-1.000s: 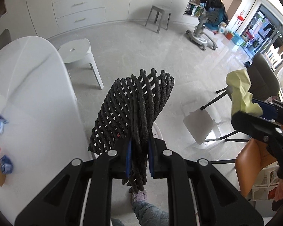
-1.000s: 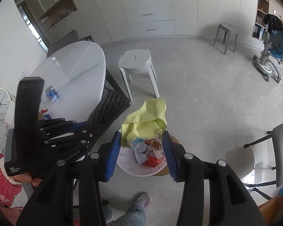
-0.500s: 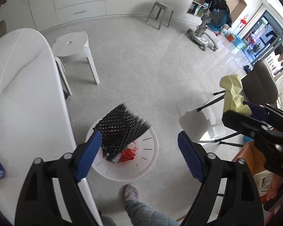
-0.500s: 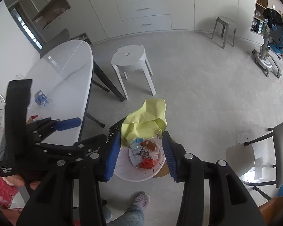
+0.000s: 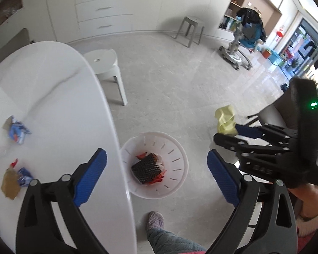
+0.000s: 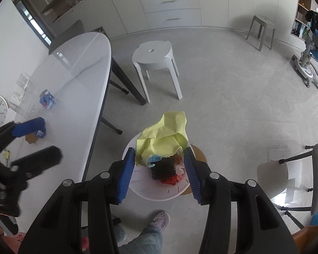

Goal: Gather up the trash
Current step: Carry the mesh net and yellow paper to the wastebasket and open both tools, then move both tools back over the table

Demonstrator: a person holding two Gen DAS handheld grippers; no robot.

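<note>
Dropping the yellow crumpled paper into the white bin is the step in hand, and it calls for a centred release. The right tongs are clamping the paper at its lower edge, their jaws having just been easing slightly apart with the paper between them, while most of the sheet is standing up above the pads. In the right wrist view the paper is hanging directly over the bin, which is sitting on the floor just beside the edge of the bench. The left tongs are standing wide apart and empty, their jaws having just been opening; the black mesh piece is lying inside the bin on top of red and white scraps. For a clean drop, the operator should be keeping the right tongs above the middle of the bin and lowering them before parting the jaws fully, since a light, broad sheet is likely to drift sideways. The left tongs should be staying clear of the fall path. Several wrappers are lying on the bench, well apart from the bin, awaiting collection.
</note>
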